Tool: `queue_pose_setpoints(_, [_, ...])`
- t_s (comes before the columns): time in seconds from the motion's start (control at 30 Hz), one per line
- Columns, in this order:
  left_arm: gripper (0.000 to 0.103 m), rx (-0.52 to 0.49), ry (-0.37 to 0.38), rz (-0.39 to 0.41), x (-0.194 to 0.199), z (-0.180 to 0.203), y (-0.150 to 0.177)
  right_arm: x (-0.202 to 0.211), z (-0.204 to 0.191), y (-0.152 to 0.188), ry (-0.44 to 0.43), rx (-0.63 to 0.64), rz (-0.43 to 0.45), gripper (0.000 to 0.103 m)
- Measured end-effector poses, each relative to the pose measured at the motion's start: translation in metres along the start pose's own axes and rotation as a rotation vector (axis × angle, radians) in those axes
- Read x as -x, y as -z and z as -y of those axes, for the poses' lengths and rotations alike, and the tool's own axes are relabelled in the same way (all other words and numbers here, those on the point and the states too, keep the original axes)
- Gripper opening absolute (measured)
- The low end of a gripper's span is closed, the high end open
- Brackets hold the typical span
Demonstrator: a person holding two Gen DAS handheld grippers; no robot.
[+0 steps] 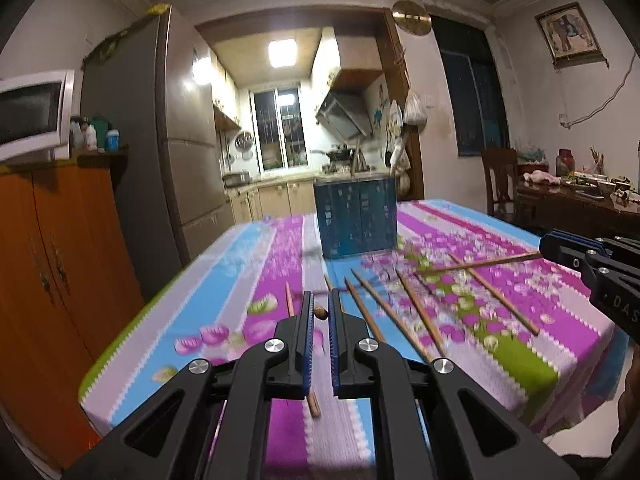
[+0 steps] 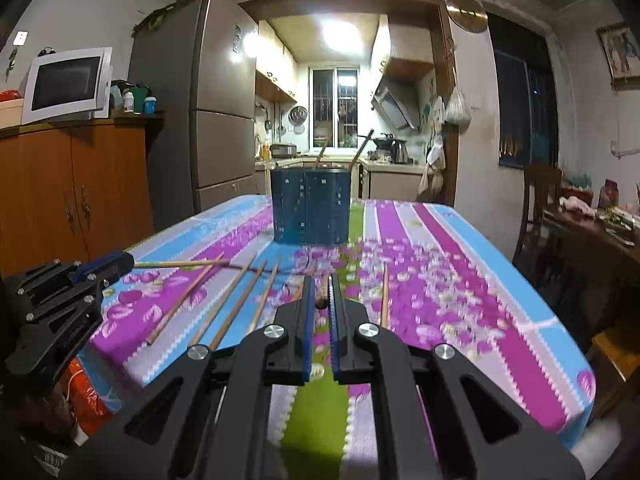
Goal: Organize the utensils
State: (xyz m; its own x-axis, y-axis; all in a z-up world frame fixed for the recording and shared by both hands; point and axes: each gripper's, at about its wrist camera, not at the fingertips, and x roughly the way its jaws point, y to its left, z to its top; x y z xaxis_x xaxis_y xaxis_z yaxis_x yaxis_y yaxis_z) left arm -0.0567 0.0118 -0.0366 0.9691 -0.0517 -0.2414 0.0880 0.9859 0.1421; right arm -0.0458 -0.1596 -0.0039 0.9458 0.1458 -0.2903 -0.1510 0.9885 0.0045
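Note:
A dark blue utensil holder (image 1: pixel 356 216) (image 2: pixel 310 208) stands at the far middle of the table, with two sticks (image 2: pixel 362 146) leaning out of its top. My left gripper (image 1: pixel 320 296) (image 2: pixel 128 262) is shut on a wooden chopstick (image 1: pixel 321 314) (image 2: pixel 180 264) and held above the cloth. My right gripper (image 2: pixel 320 280) (image 1: pixel 546 242) is shut on another chopstick (image 2: pixel 320 302) (image 1: pixel 488 262), also off the table. Several loose chopsticks (image 1: pixel 380 304) (image 2: pixel 224 300) lie scattered on the flowered tablecloth (image 1: pixel 520 360) between the grippers and the holder.
A wooden cabinet (image 1: pixel 60 264) with a microwave (image 2: pixel 68 84) stands left of the table, and a tall fridge (image 2: pixel 216 92) stands behind it. A chair (image 2: pixel 536 200) and a cluttered side table (image 1: pixel 580 196) are on the right. The kitchen opens behind the holder.

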Motion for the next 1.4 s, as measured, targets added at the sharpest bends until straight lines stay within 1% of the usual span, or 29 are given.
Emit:
queue_pose_setpoints(0.1, [0.008, -0.006, -0.002, 0.034, -0.001, -0.004, -0.016, -0.005, 0.003, -0.012, -0.015, 0.008, 0.007, 0.005])
queue_pose_setpoints(0.23, [0.008, 0.003, 0.013, 0.058, -0.011, -0.014, -0.039, -0.014, 0.006, -0.032, -0.030, 0.021, 0.023, 0.005])
queue_pose_setpoints(0.33, [0.008, 0.022, 0.040, 0.053, -0.026, -0.024, -0.057, -0.022, 0.009, -0.046, -0.044, 0.028, 0.020, 0.005])
queue_pose_setpoints(0.47, [0.008, 0.058, 0.097, 0.041, -0.046, -0.041, -0.084, -0.039, 0.013, -0.070, -0.073, 0.032, 0.009, 0.005])
queue_pose_setpoints(0.53, [0.008, 0.068, 0.115, 0.041, -0.051, -0.048, -0.094, -0.045, 0.016, -0.084, -0.081, 0.030, 0.018, 0.005])
queue_pose_setpoints(0.73, [0.007, 0.072, 0.151, 0.088, -0.072, -0.068, -0.135, -0.062, 0.025, -0.122, -0.097, 0.029, 0.044, 0.005])
queue_pose_setpoints(0.87, [0.007, 0.080, 0.175, 0.106, -0.082, -0.074, -0.151, -0.070, 0.027, -0.133, -0.098, 0.040, 0.049, 0.005])
queue_pose_setpoints(0.97, [0.006, 0.078, 0.197, 0.114, -0.085, -0.074, -0.156, -0.070, 0.029, -0.139, -0.108, 0.041, 0.052, 0.005])
queue_pose_setpoints(1.03, [0.006, 0.047, 0.184, 0.136, -0.087, -0.071, -0.159, -0.071, 0.031, -0.141, -0.110, 0.043, 0.054, 0.005])
queue_pose_setpoints(1.1, [0.006, 0.012, 0.169, 0.176, -0.093, -0.068, -0.154, -0.072, 0.032, -0.140, -0.108, 0.037, 0.055, 0.005])
queue_pose_setpoints(1.2, [0.006, 0.008, 0.107, 0.126, -0.121, -0.073, -0.138, -0.072, 0.032, -0.140, -0.112, 0.029, 0.055, 0.005])
queue_pose_setpoints(1.23, [0.006, 0.017, 0.092, 0.107, -0.126, -0.076, -0.133, -0.070, 0.031, -0.138, -0.110, 0.032, 0.055, 0.005])
queue_pose_setpoints(1.27, [0.006, 0.027, 0.094, 0.094, -0.127, -0.079, -0.128, -0.070, 0.032, -0.139, -0.111, 0.032, 0.056, 0.005])
queue_pose_setpoints(1.3, [0.006, 0.021, 0.108, 0.091, -0.122, -0.080, -0.122, -0.069, 0.032, -0.140, -0.113, 0.034, 0.059, 0.005])
queue_pose_setpoints(1.33, [0.006, -0.005, 0.133, 0.090, -0.114, -0.079, -0.117, -0.066, 0.033, -0.139, -0.120, 0.036, 0.065, 0.005])
queue_pose_setpoints(1.37, [0.006, -0.038, 0.186, 0.064, -0.106, -0.077, -0.111, -0.063, 0.034, -0.139, -0.119, 0.038, 0.068, 0.005])
queue_pose_setpoints(1.4, [0.006, -0.060, 0.223, 0.039, -0.099, -0.076, -0.107, -0.061, 0.034, -0.140, -0.117, 0.038, 0.072, 0.005])
